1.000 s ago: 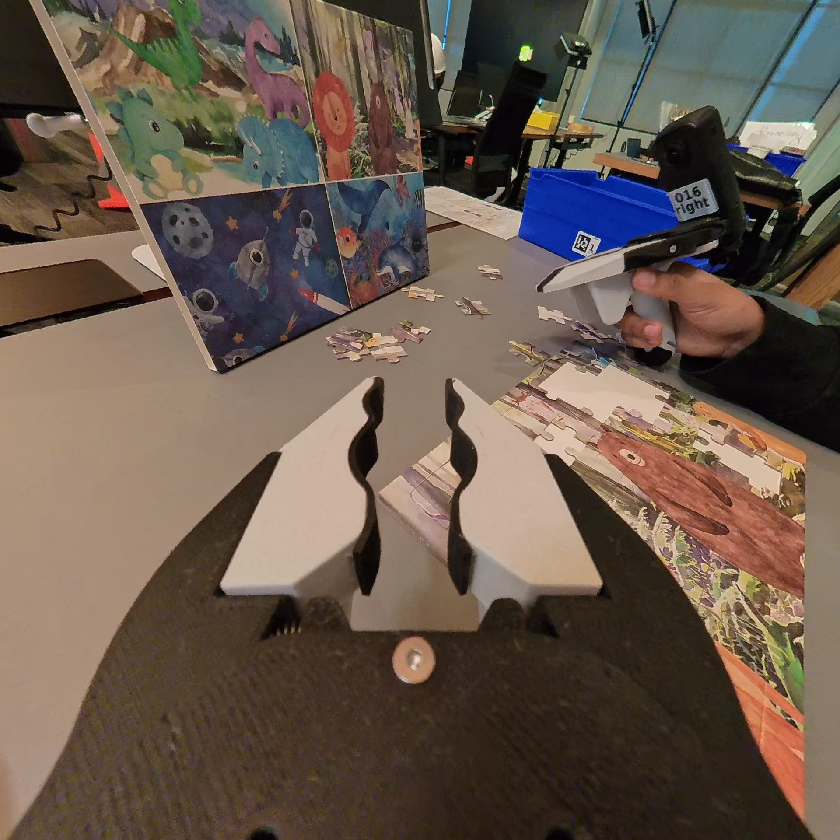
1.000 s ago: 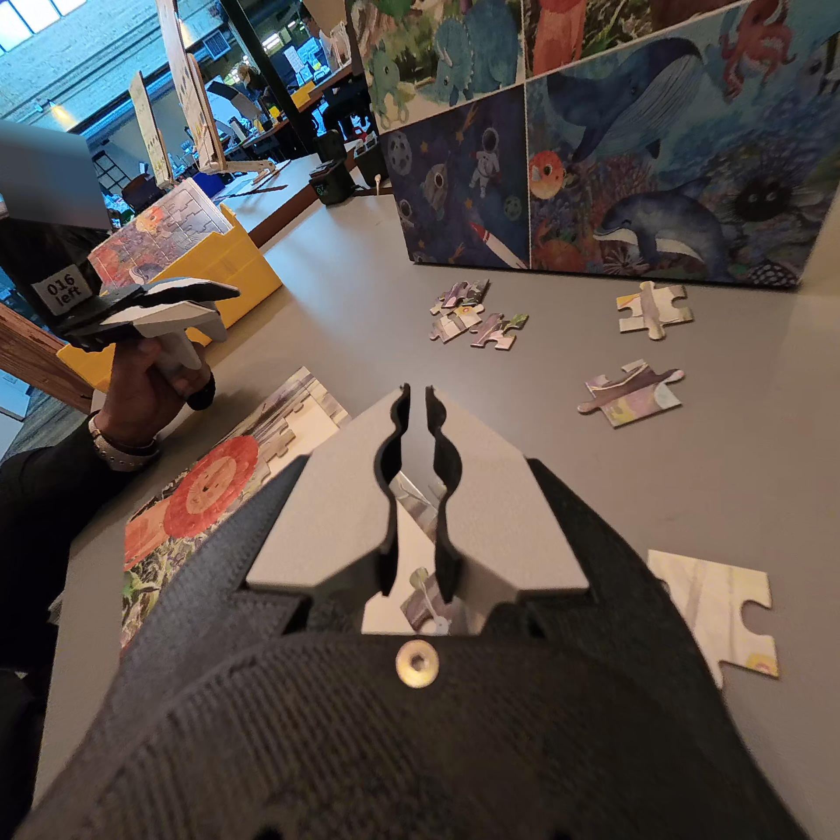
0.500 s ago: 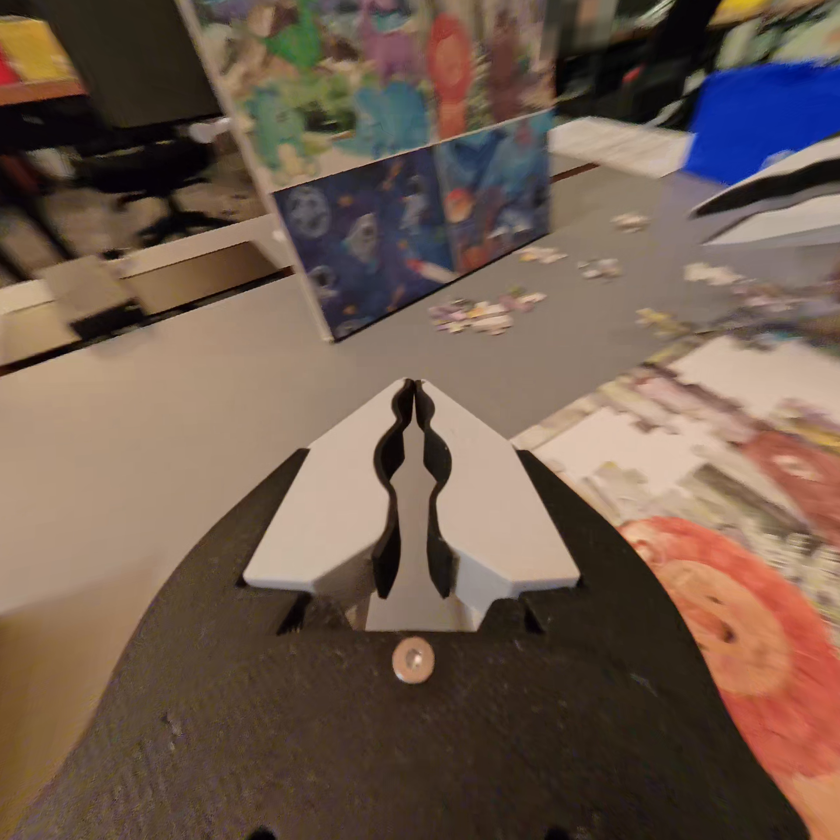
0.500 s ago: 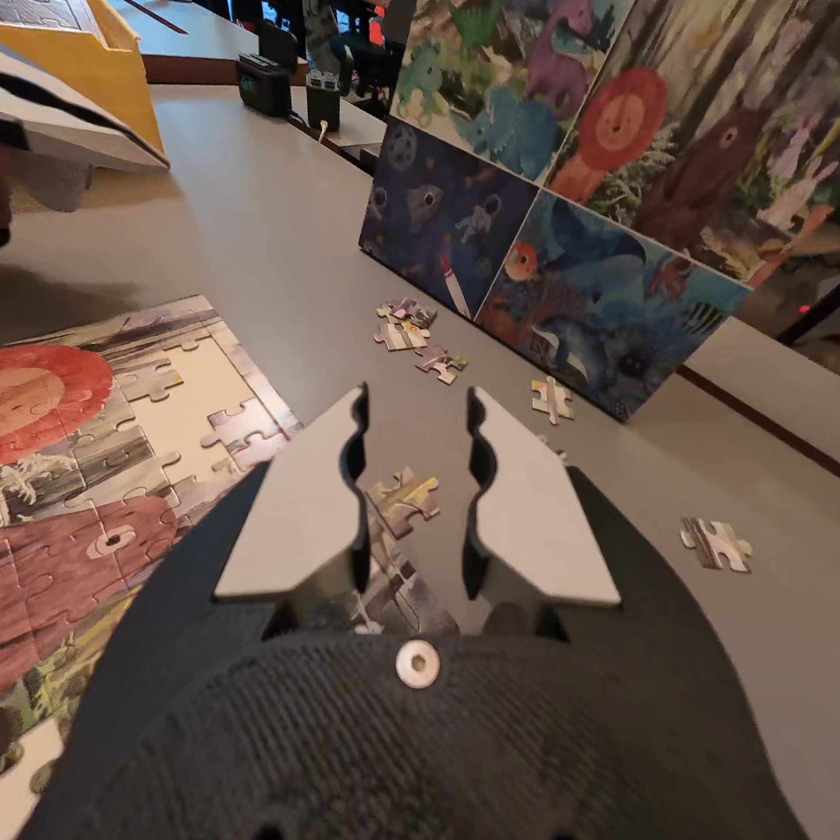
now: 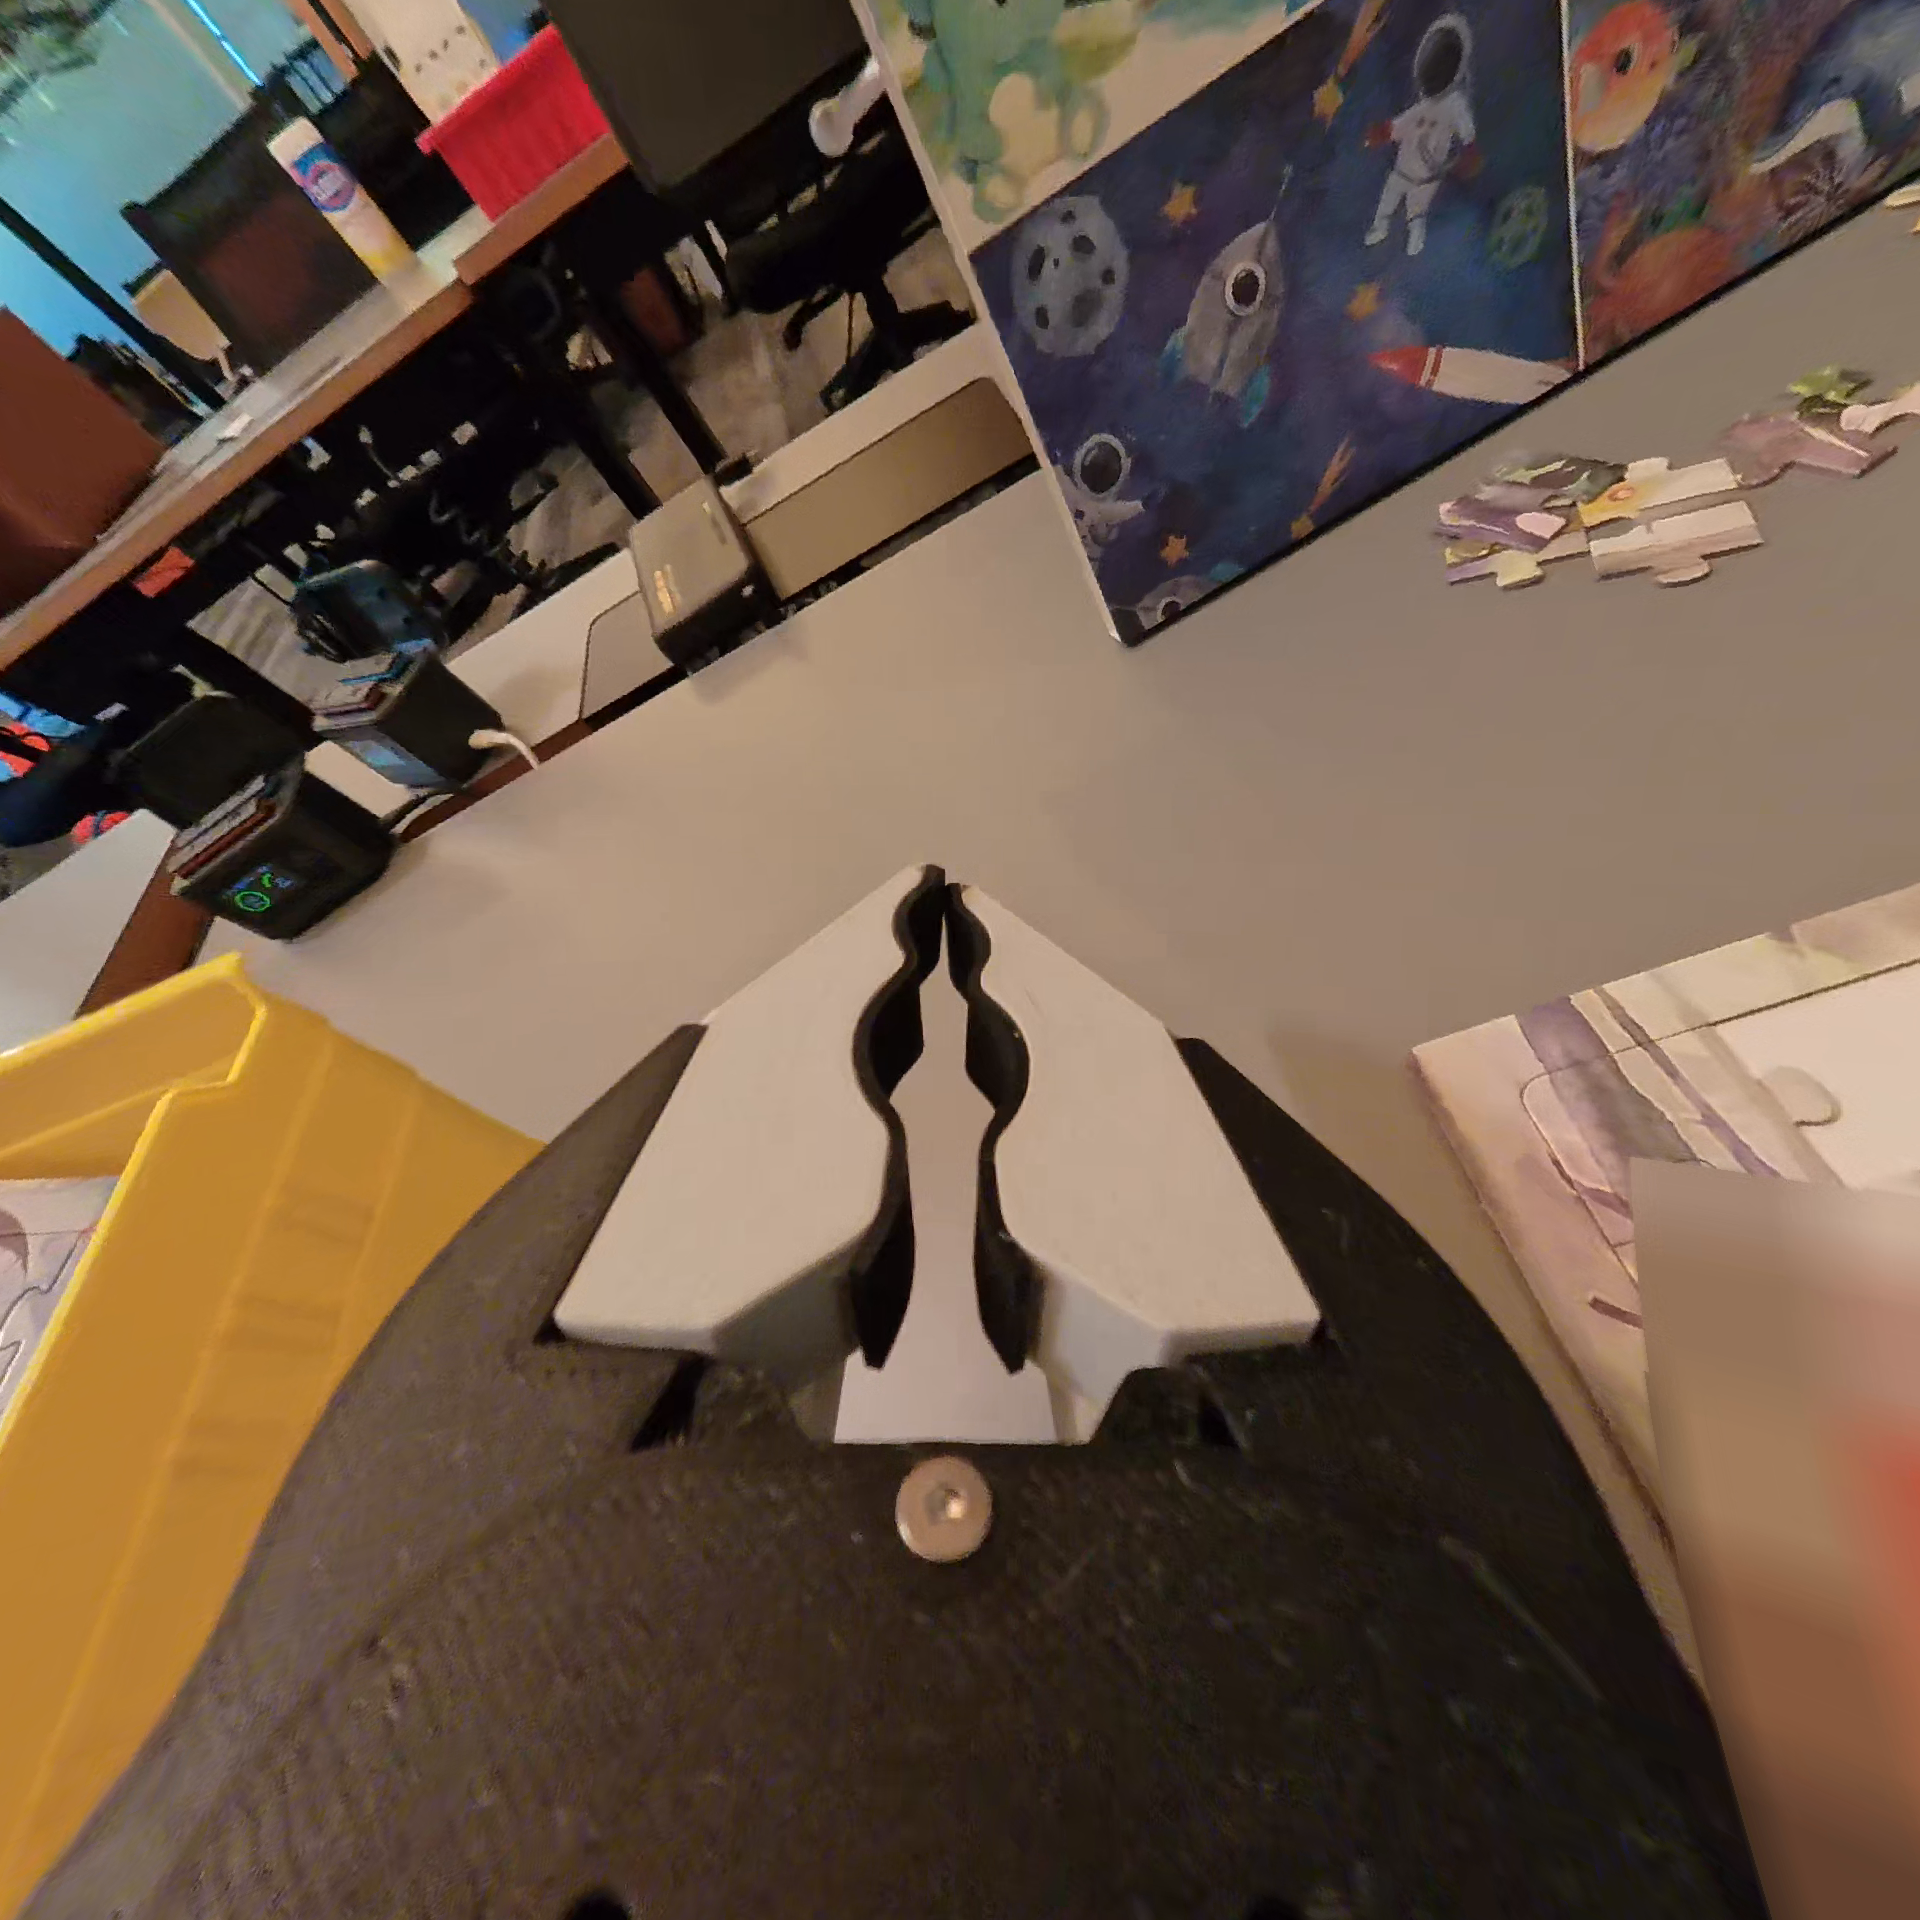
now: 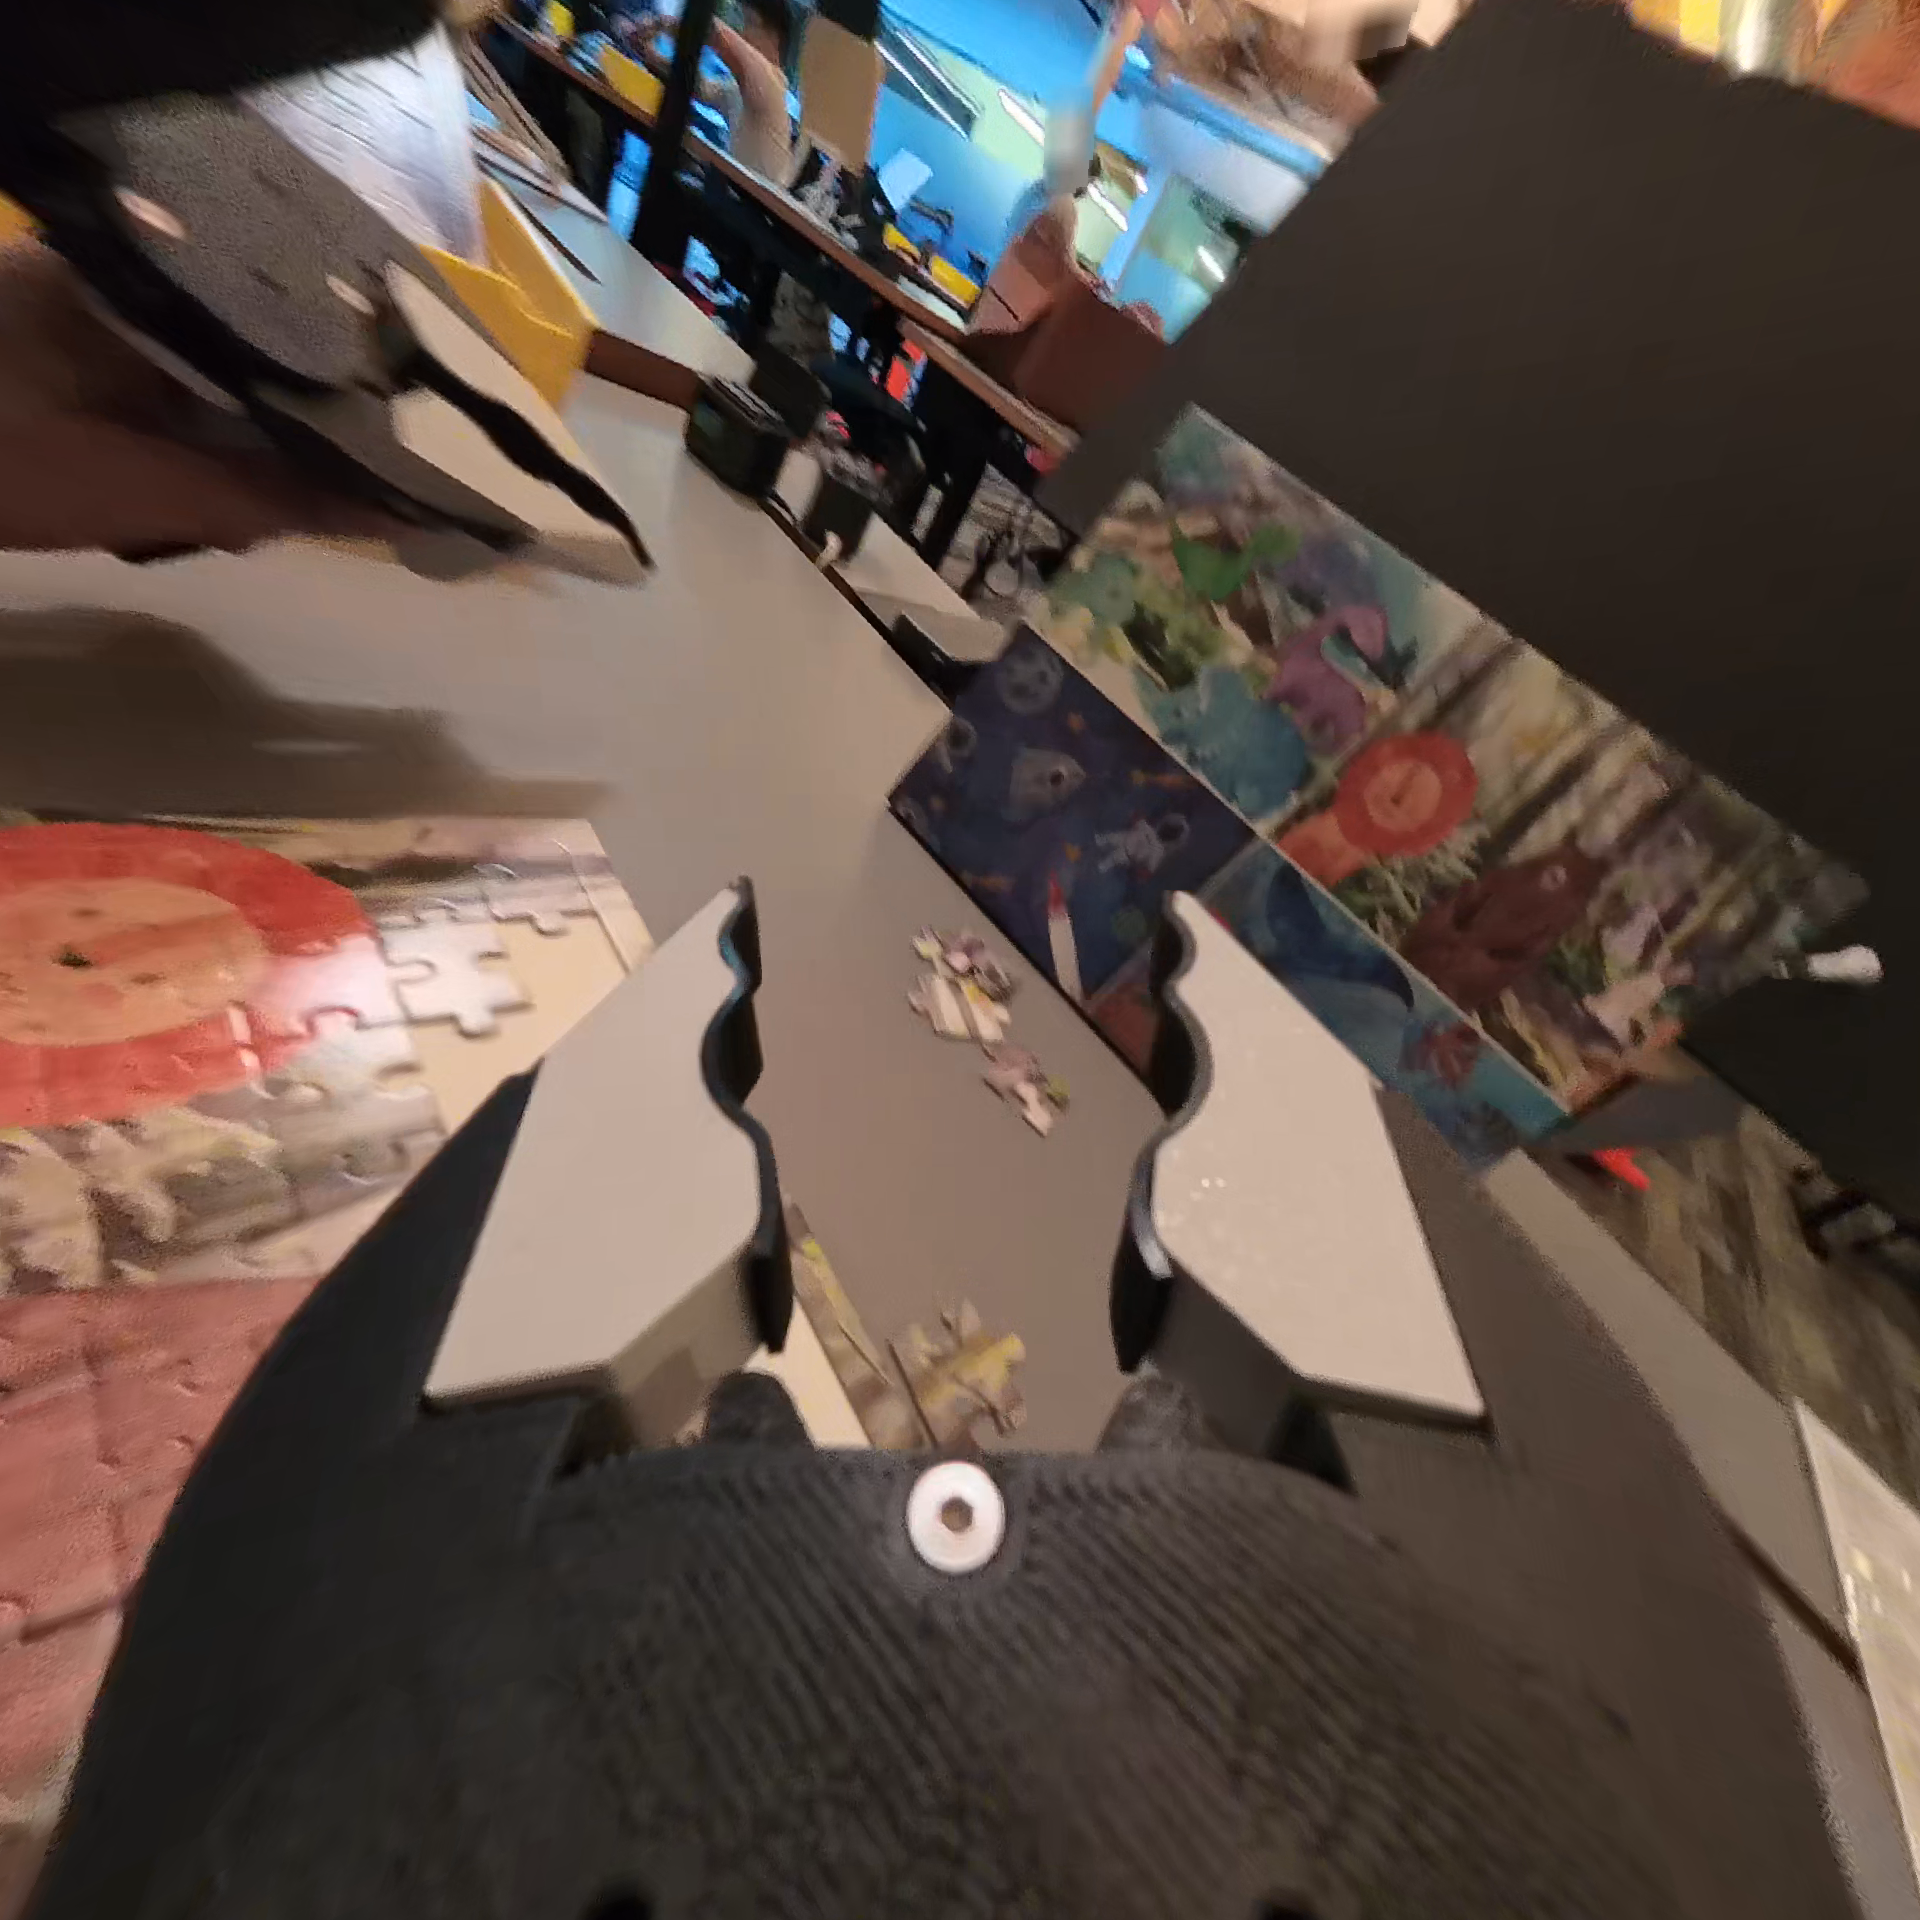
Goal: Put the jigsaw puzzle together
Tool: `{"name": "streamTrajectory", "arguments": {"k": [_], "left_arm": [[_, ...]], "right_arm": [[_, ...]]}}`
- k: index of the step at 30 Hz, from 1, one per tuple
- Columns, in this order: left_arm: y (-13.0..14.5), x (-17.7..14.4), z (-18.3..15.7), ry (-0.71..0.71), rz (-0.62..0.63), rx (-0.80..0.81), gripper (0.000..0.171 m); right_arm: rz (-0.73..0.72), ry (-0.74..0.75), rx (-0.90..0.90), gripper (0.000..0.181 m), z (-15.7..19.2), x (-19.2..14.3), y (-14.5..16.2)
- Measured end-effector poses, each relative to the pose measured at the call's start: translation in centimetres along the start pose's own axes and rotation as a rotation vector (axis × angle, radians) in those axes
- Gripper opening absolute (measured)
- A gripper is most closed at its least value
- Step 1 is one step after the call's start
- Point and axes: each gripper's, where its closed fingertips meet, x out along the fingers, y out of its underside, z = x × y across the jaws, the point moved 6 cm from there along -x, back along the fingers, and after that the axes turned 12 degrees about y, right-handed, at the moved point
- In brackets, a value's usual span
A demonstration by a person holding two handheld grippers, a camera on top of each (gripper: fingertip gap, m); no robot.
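Observation:
The partly built jigsaw puzzle (image 6: pixel 156 956), with a red lion, lies flat on the grey table; its pale corner shows in the left wrist view (image 5: pixel 1662 1060). Loose pieces lie in a small cluster (image 5: pixel 1600 520) near the picture board (image 5: pixel 1299 312), and also show in the right wrist view (image 6: pixel 966 987). One more piece (image 6: pixel 961 1361) lies just under my right gripper. My left gripper (image 5: pixel 940 883) is shut and empty over bare table left of the puzzle. My right gripper (image 6: pixel 958 909) is wide open and empty, above the puzzle's far edge. The left gripper (image 6: pixel 416 416) shows blurred at upper left.
A yellow bin (image 5: pixel 156 1195) stands close on the left of my left gripper. Black devices (image 5: pixel 270 862) sit at the table's far left edge. The picture board (image 6: pixel 1299 831) leans upright at the back, with a dark panel (image 6: pixel 1558 416) above it. The gap from one gripper's tips to the other's is roughly 25 centimeters. Between my right fingertips and the partly built jigsaw puzzle (image 6: pixel 156 956) there is roughly 15 centimeters.
My left gripper has shut and swung left, off the puzzle toward the yellow bin. My right gripper has opened wide and tilted, now looking across the puzzle's edge toward the board.

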Motion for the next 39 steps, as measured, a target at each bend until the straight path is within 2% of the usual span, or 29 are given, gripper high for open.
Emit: {"name": "streamTrajectory", "arguments": {"k": [2,4,8,13,19,23,27,30,39], "left_arm": [[-0.2,0.8,-0.3,0.008,0.025,0.011,0.0],[-0.6,1.5,-0.5,-0.005,0.054,0.048,0.0],[-1.7,2.5,-1.4,-0.009,0.073,0.118,0.0],[-3.4,3.7,-3.0,-0.008,0.086,0.221,0.0],[-5.3,5.2,-4.6,-0.08,0.094,0.372,0.0],[-5.6,5.8,-5.2,-0.133,0.106,0.429,0.0],[-5.6,5.4,-5.1,-0.182,0.095,0.446,0.0],[-5.2,5.4,-5.0,-0.167,0.117,0.415,0.0],[-4.3,5.6,-4.9,-0.19,0.177,0.421,0.0]], "right_arm": [[-0.045,-0.016,-0.069,0.069,2.0,0.0,-2.0],[-0.117,0.0,-0.124,0.054,3.7,-0.2,-4.1],[-0.228,-0.08,-0.094,0.04,7.0,-0.8,-6.9],[-0.219,-0.15,-0.11,0.031,9.1,-1.0,-6.3],[-0.23,-0.171,-0.06,0.012,9.2,-1.3,-6.2],[-0.235,-0.185,-0.031,0.0,9.4,-1.4,-6.2],[-0.228,-0.209,0.006,0.0,9.9,-1.3,-6.2],[-0.228,-0.223,0.011,0.0,10.6,-1.2,-6.2],[-0.23,-0.154,-0.001,0.0,11.5,-0.8,-6.2]]}}
